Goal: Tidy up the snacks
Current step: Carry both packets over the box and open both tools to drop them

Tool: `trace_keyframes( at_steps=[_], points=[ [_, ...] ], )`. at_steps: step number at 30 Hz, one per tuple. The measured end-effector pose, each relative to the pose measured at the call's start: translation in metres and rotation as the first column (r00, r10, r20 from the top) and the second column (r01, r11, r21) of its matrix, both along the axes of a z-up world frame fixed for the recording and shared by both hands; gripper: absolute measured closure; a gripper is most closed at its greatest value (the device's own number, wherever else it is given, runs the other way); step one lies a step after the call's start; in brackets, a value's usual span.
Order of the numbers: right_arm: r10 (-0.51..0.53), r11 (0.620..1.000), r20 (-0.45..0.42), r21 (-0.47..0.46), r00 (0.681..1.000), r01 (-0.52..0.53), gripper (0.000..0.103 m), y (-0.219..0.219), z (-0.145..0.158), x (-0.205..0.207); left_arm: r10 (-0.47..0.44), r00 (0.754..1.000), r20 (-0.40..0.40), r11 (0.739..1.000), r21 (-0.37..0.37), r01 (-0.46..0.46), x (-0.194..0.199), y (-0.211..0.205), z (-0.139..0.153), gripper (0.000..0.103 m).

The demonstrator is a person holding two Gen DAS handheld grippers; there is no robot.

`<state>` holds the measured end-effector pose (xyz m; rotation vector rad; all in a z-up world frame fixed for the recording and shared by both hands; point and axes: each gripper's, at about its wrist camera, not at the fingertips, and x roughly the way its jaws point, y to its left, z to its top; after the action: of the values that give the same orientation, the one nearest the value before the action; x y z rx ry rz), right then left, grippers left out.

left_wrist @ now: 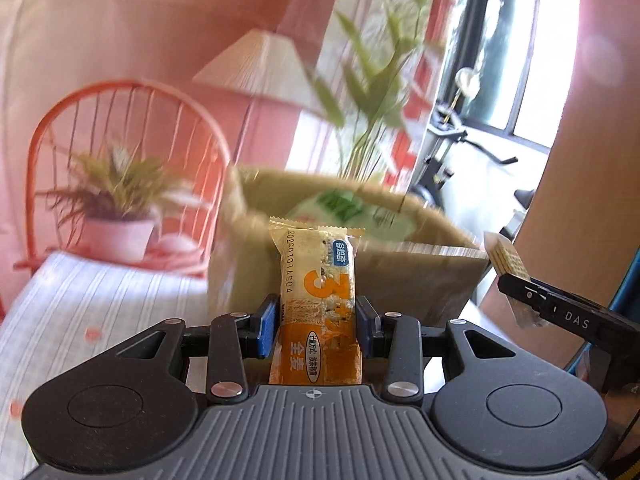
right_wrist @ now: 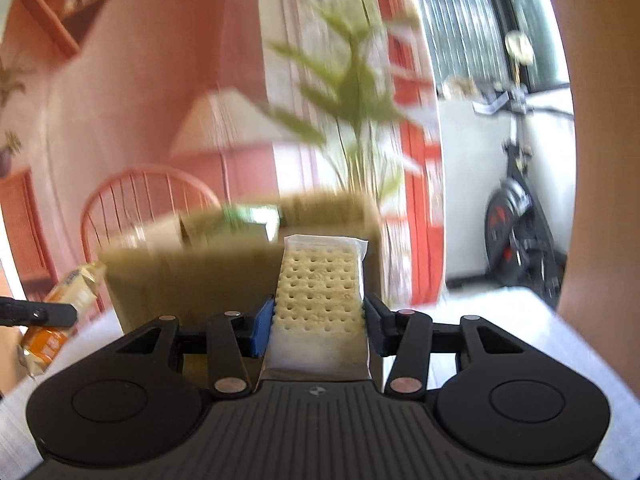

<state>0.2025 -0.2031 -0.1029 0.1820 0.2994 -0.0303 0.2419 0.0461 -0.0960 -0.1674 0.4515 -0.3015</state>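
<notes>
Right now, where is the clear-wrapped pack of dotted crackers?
The clear-wrapped cracker pack is clamped upright in the right gripper, raised in front of the brown cardboard box; the left wrist view shows it at far right.

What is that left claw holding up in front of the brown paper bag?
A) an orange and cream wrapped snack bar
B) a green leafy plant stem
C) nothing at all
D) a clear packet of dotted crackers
A: the left claw is pinched on the orange and cream wrapped snack bar, which stands upright before the brown paper bag.

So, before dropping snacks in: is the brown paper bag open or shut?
Open: the brown paper bag shows its top rim spread, with a green packet inside.
</notes>
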Motion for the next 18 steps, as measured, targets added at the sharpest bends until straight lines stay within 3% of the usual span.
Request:
trace_keyframes(
  at_steps=[8,13,18],
  points=[
    [0.055,0.998,0.074,-0.047,0.996,-0.051,0.054,-0.008,0.047,0.056,0.015,0.996,0.085,0.999,-0.044,-0.011,0.047,-0.010,0.050,0.061],
    [0.046,0.998,0.030,-0.039,0.998,-0.045,0.054,-0.011,0.046,0.112,0.003,0.998,0.059,1.000,-0.023,-0.002,0.096,-0.019,0.063,0.061],
    [0.009,1.000,-0.021,0.009,1.000,-0.009,0.054,-0.016,0.031,0.144,0.038,0.999,0.005,0.999,-0.015,-0.038,0.138,-0.016,0.054,0.061]
  ],
)
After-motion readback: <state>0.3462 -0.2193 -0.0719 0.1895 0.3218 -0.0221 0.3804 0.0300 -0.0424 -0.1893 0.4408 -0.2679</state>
